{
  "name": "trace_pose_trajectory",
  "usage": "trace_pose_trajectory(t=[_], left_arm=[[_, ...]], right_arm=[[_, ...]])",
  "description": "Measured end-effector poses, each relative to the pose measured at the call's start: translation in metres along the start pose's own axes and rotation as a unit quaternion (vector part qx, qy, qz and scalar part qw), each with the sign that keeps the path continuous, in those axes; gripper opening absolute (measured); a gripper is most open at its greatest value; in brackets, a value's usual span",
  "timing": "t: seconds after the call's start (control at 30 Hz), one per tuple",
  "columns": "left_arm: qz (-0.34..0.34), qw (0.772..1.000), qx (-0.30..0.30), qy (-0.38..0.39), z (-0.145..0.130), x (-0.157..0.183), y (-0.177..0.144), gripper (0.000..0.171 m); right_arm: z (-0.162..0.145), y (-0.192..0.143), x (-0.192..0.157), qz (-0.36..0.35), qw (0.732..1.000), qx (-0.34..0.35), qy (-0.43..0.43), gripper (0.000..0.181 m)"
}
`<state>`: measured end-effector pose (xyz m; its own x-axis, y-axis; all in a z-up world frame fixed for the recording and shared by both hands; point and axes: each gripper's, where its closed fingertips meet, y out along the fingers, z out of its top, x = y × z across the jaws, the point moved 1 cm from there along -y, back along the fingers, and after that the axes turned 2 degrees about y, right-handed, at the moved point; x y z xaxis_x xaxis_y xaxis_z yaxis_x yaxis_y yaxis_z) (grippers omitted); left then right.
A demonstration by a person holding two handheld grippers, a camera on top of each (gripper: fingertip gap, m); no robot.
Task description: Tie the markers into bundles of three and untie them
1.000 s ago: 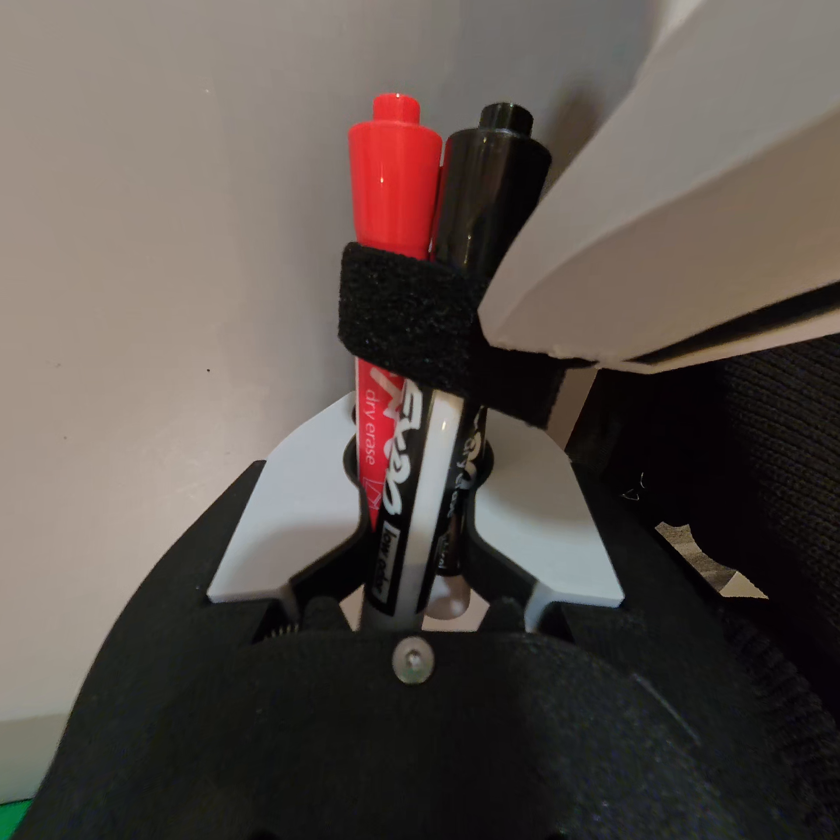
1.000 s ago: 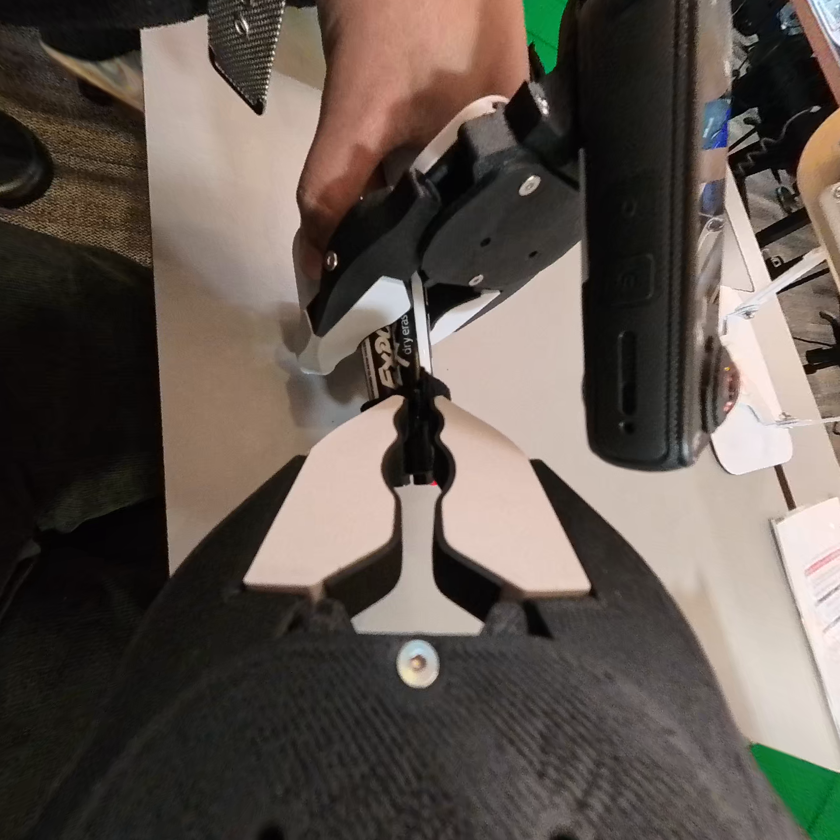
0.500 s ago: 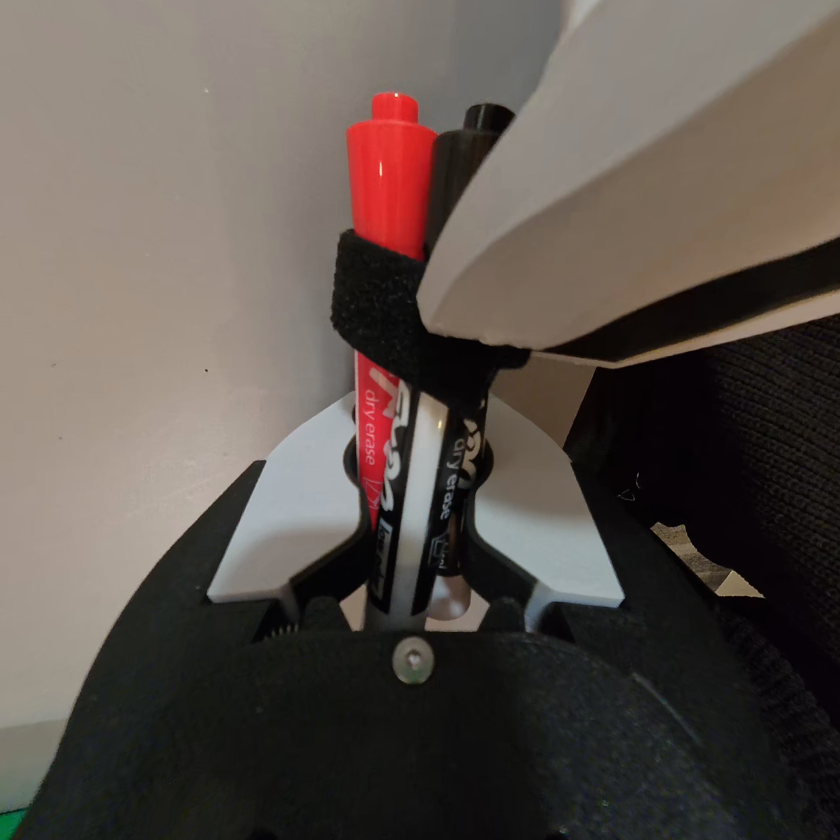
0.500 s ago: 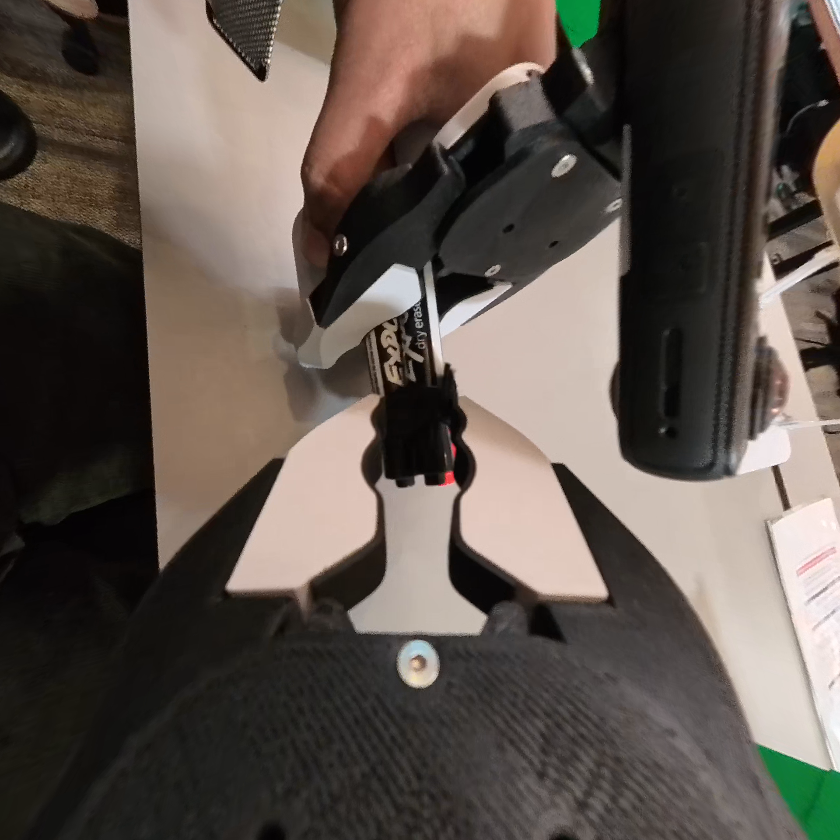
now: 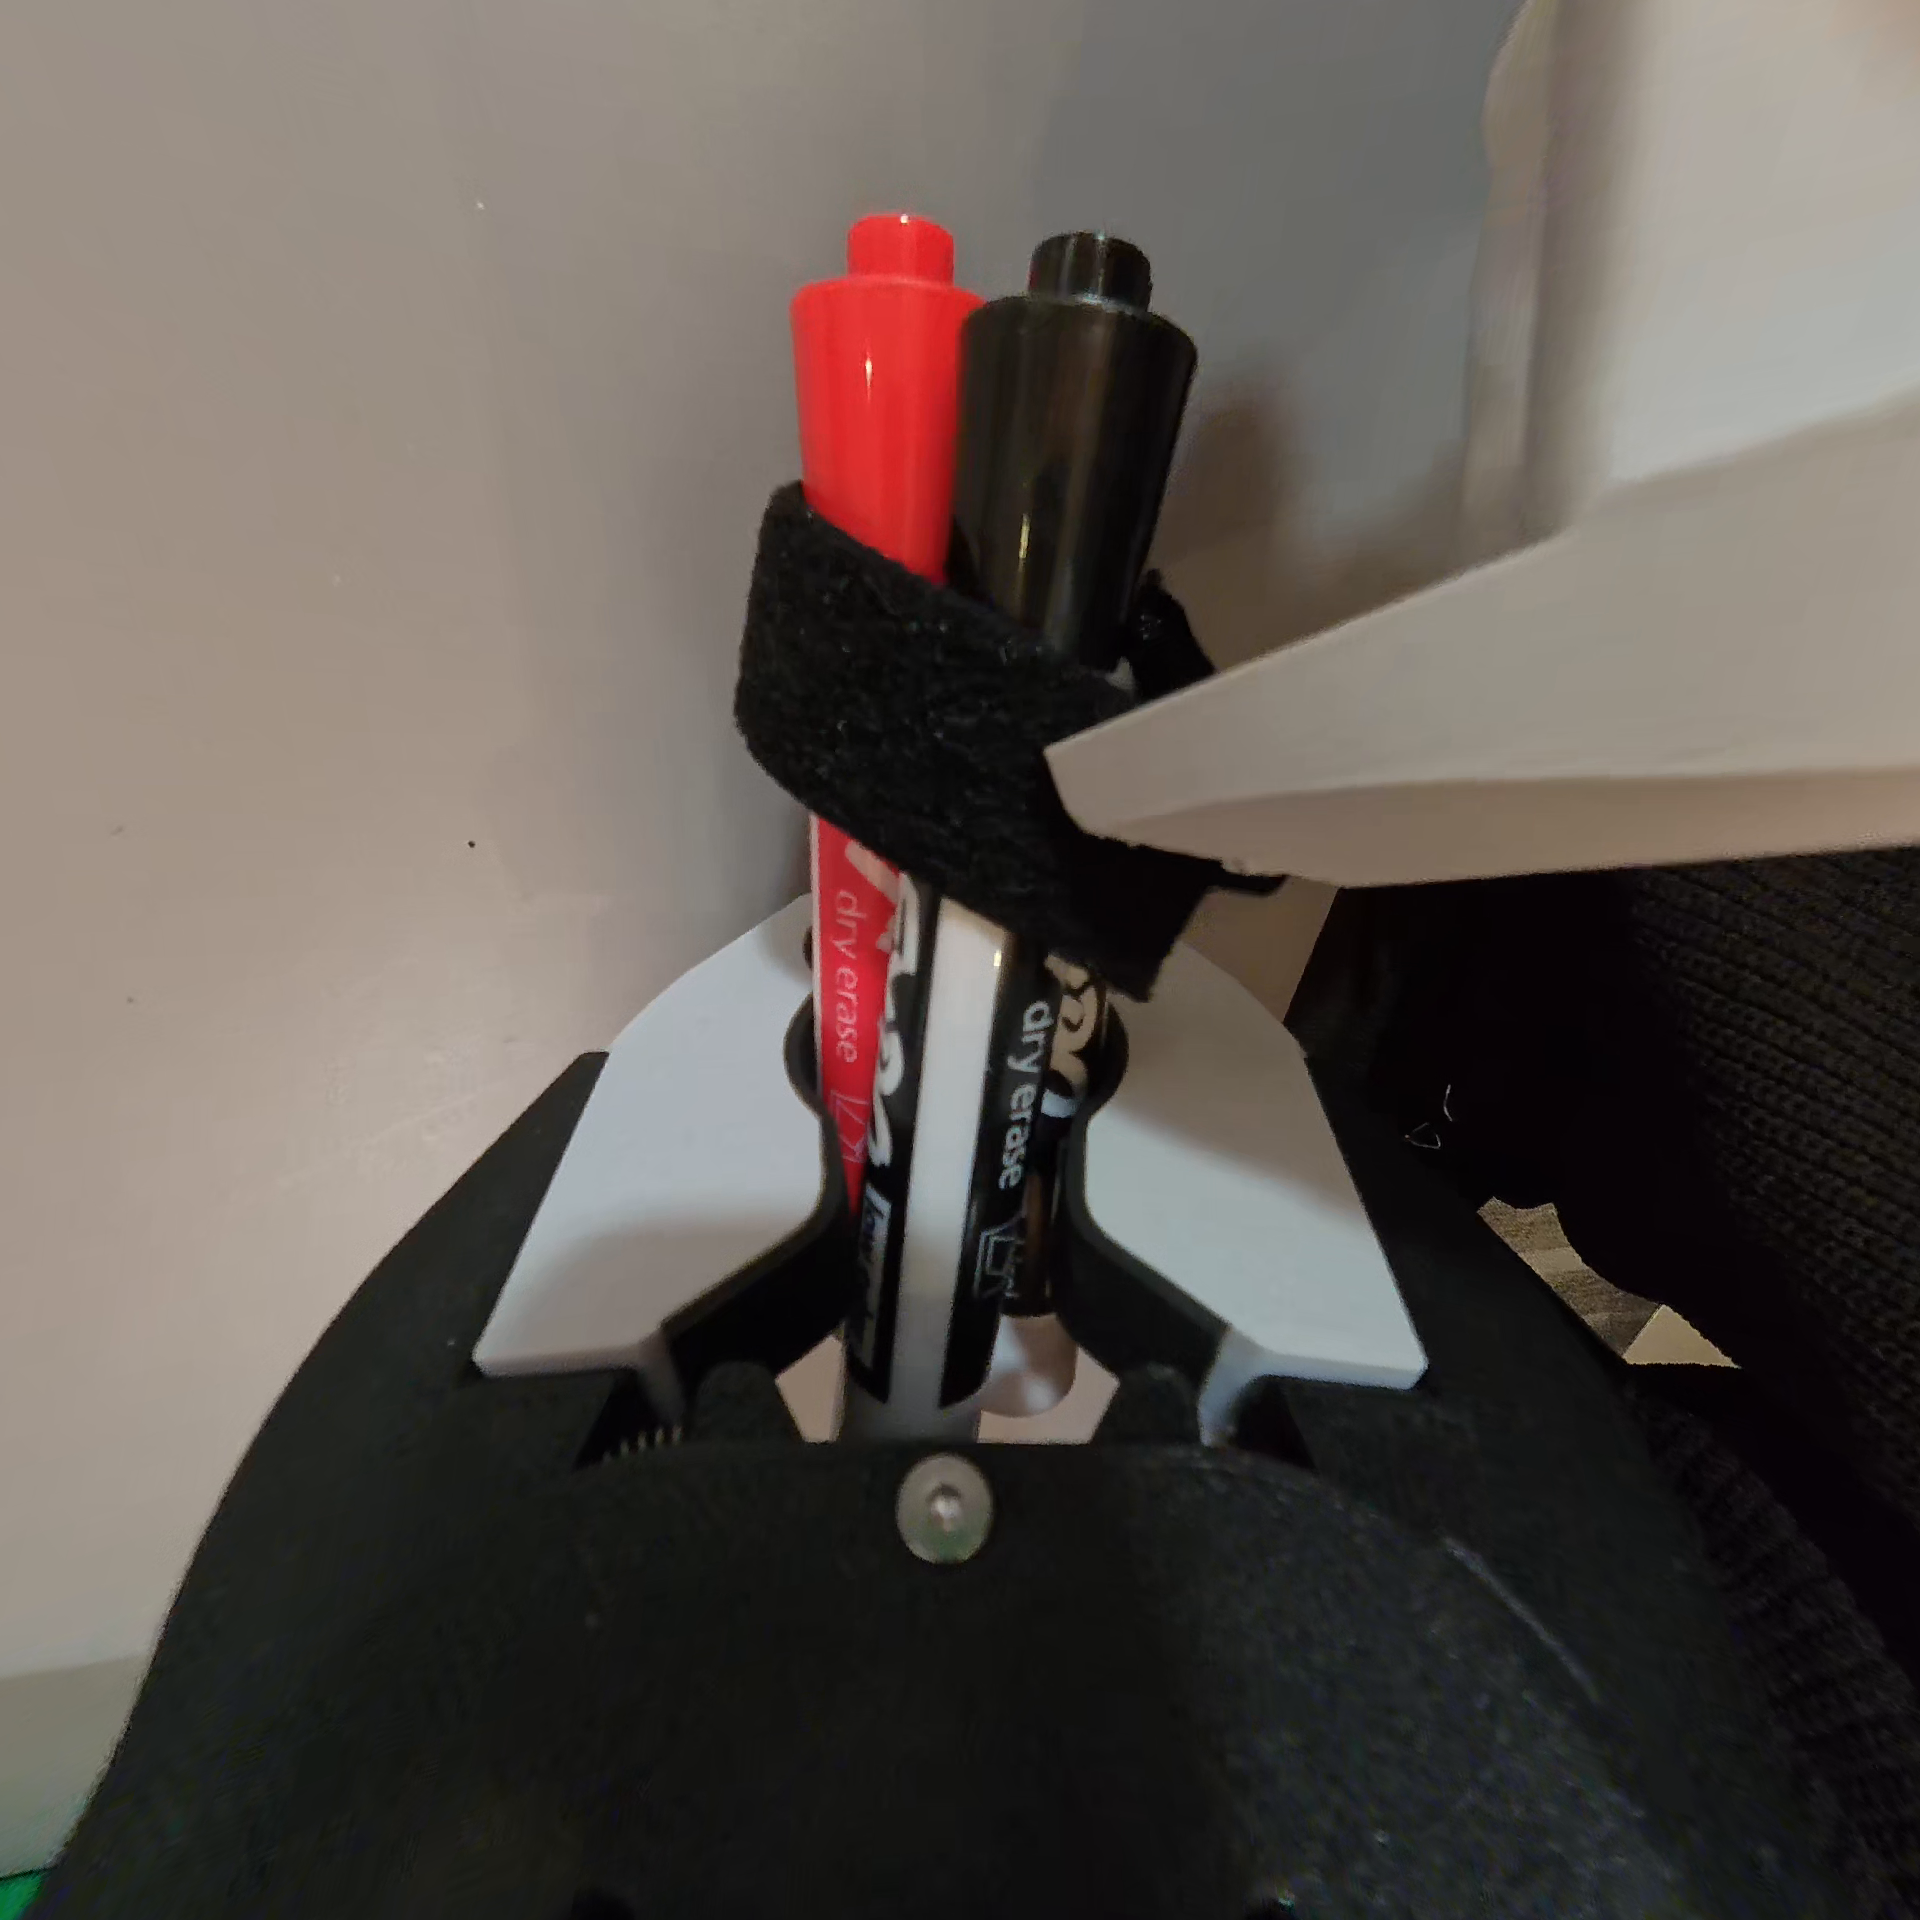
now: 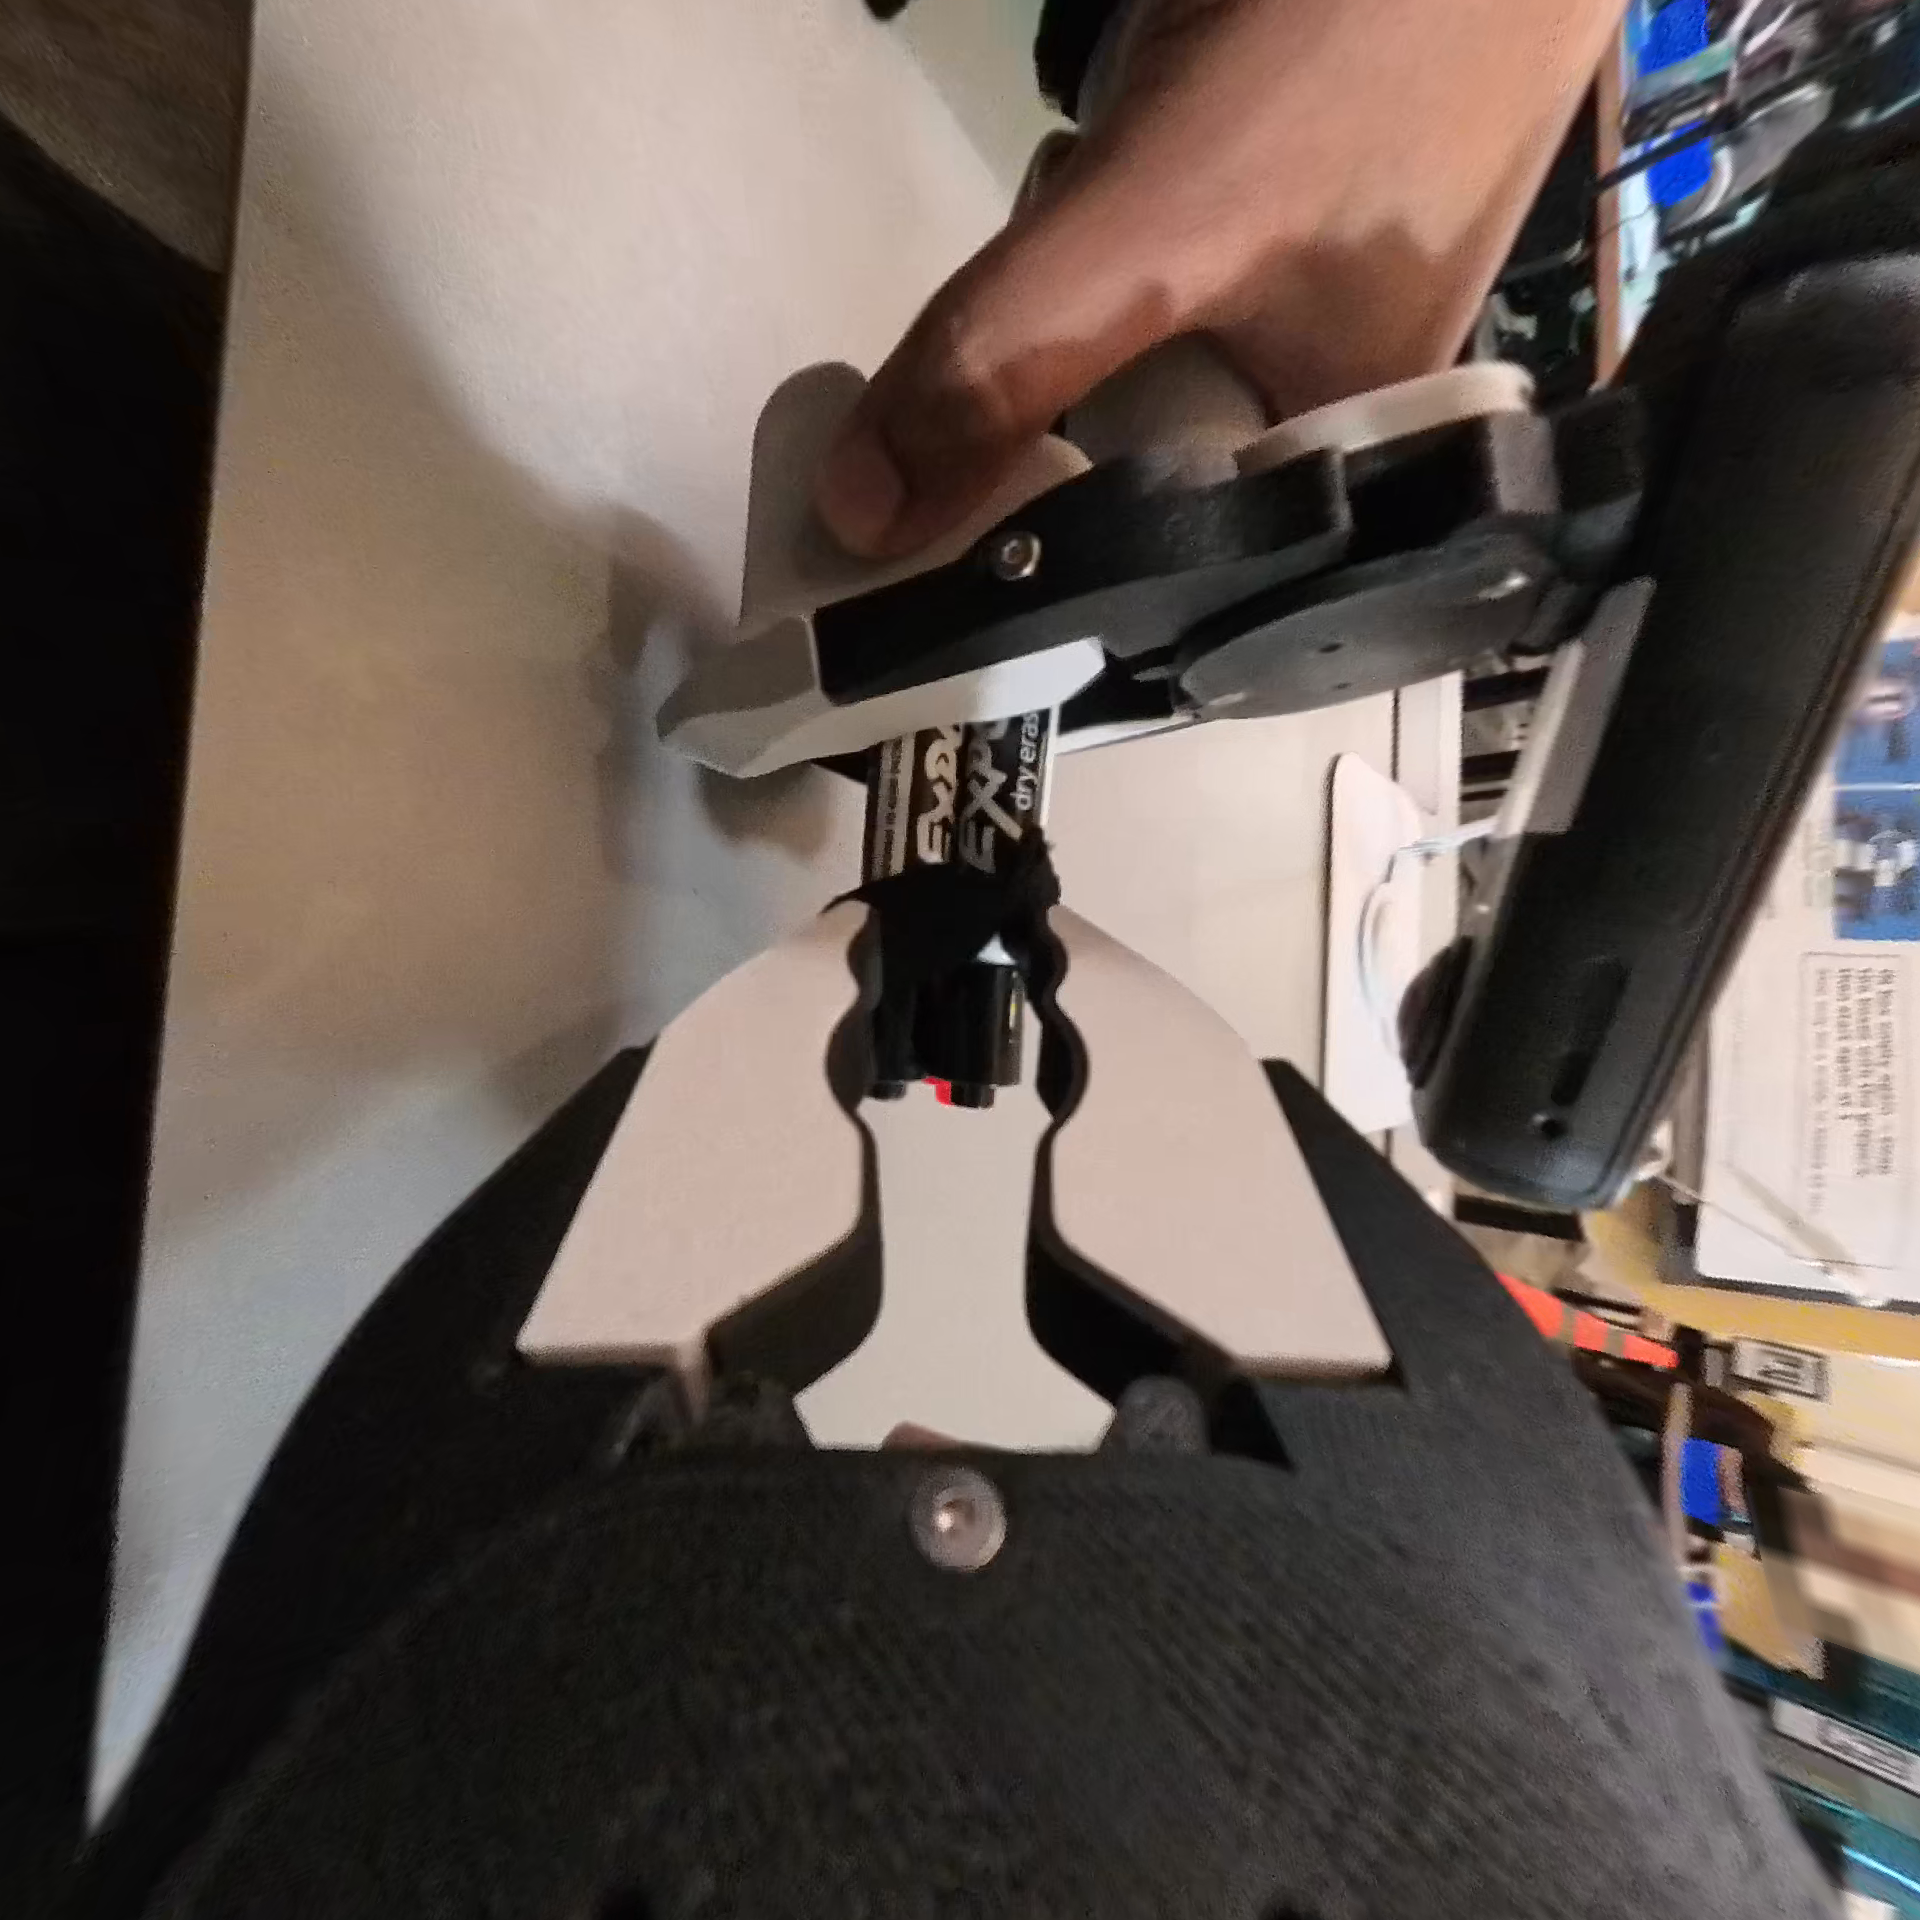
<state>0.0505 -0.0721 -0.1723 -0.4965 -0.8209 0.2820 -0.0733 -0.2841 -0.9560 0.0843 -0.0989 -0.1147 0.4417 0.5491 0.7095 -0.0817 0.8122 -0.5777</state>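
Gripping the markers (image 5: 935,1091) at the frame centre, the left hand-held gripper (image 5: 951,1049) holds them. The right hand-held gripper (image 6: 961,997), jaws narrow, pinches the black strap (image 5: 914,717) around their capped ends above the table (image 6: 436,520).

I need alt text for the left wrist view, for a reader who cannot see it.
The left gripper is shut on a bundle of markers, red cap and black cap pointing away, bound by a black strap. A white finger of the right gripper comes in from the right and meets the strap.
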Motion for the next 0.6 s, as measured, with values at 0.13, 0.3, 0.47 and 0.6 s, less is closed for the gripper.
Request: trace_pose_trajectory(t=[0.13, 0.3, 0.47, 0.6], left_arm=[[-0.003, 1.0, 0.004, -0.002, 0.0001, 0.0, -0.0002, 0.043], [-0.004, 1.0, 0.004, -0.002, 0.0, 0.0, -0.0003, 0.043], [-0.006, 1.0, 0.006, -0.003, 0.0, 0.0, -0.0005, 0.043], [-0.006, 1.0, 0.005, 0.001, -0.0005, 0.0008, -0.0003, 0.043]], right_arm=[[0.0009, 0.0007, -0.0002, -0.01, 0.999, -0.003, -0.033, 0.028], [0.005, -0.0028, 0.0024, -0.045, 0.995, -0.001, -0.089, 0.007], [0.0057, -0.0028, 0.0036, -0.046, 0.996, 0.002, -0.078, 0.005], [0.0079, -0.0046, 0.0044, -0.022, 0.999, 0.012, -0.022, 0.004]])
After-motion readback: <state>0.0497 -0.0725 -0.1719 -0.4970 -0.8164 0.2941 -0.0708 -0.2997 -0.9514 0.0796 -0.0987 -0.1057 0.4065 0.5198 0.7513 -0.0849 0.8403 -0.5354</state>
